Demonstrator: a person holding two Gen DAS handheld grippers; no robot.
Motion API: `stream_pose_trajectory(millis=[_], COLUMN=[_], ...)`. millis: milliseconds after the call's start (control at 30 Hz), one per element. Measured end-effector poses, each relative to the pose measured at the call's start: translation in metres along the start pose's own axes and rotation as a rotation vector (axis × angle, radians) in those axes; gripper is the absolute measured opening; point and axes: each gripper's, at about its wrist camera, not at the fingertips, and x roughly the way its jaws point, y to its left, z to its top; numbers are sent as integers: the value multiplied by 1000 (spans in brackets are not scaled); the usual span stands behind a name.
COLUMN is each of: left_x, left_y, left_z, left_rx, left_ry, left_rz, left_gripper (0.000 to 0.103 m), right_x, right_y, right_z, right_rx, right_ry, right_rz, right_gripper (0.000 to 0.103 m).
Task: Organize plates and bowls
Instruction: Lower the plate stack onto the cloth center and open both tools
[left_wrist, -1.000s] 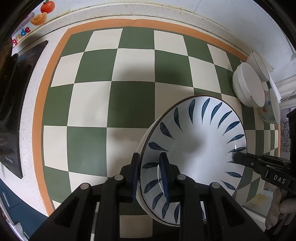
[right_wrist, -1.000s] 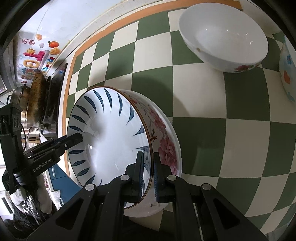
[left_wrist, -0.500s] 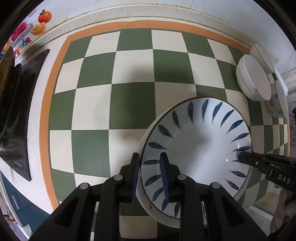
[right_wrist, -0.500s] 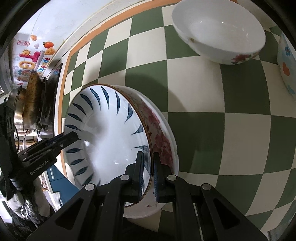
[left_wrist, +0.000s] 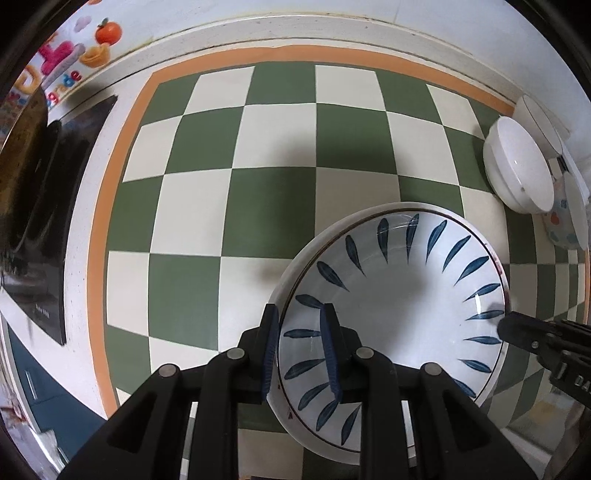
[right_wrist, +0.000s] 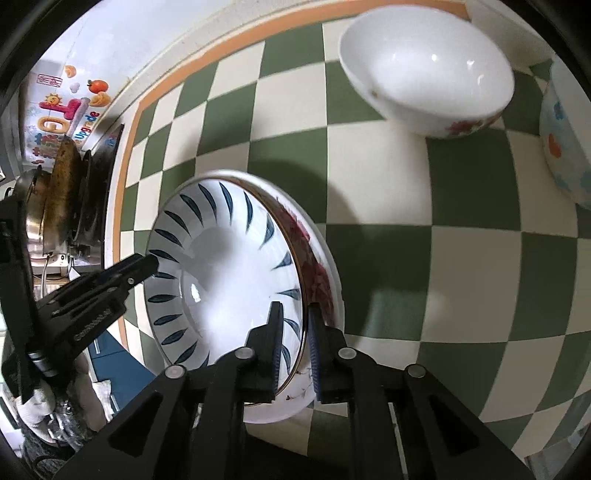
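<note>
done: blue-leaf bowl (left_wrist: 399, 295) nested in floral bowl (right_wrist: 317, 273) | left gripper (left_wrist: 299, 350) clamps both rims | right gripper (right_wrist: 293, 339) just loosening, rim between jaws | left: white bowl (right_wrist: 424, 70) upper right, unstacked

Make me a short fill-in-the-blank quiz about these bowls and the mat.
1. The leaf-patterned bowl sits nested ___ the flowered bowl.
2. Its painted leaves are dark ___.
3. The checkered mat has cream and ___ squares.
4. The mat's border is ___.
Missing words: inside; blue; green; orange.
</note>
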Motion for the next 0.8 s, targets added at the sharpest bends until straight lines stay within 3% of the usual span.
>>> stream_pose_trajectory(millis=[233,467,567,633,700,767,800], left_x=[-15,-66,-94,-112,-130,-147,-153], left_y=[-2,-11,-8,-6,-3,1,2], left_z=[-14,-48,-60,-69,-76,-82,-85], left_rx=[-62,-17,1,11,19,27,27], left_ry=[-11,-87,-133,-164,-196,-226,-240], left_rz=[-22,-19,-30,-39,-49,-52,-52], left_gripper=[21,25,35,42,74,87,87], right_x=[-19,-52,-74,-92,-114,-131,-137], right_y=[13,28,38,47,58,70,76], right_z=[-6,-37,-55,-68,-83,-99,-104], right_rx=[-73,-106,-116,-115,-113,-119,-121], right_ry=[-27,-82,-129,-168,-219,-259,-276], right_rz=[-55,-116,-138,-146,-153,-163,-167], right_gripper=[18,18,35,52,64,73,79])
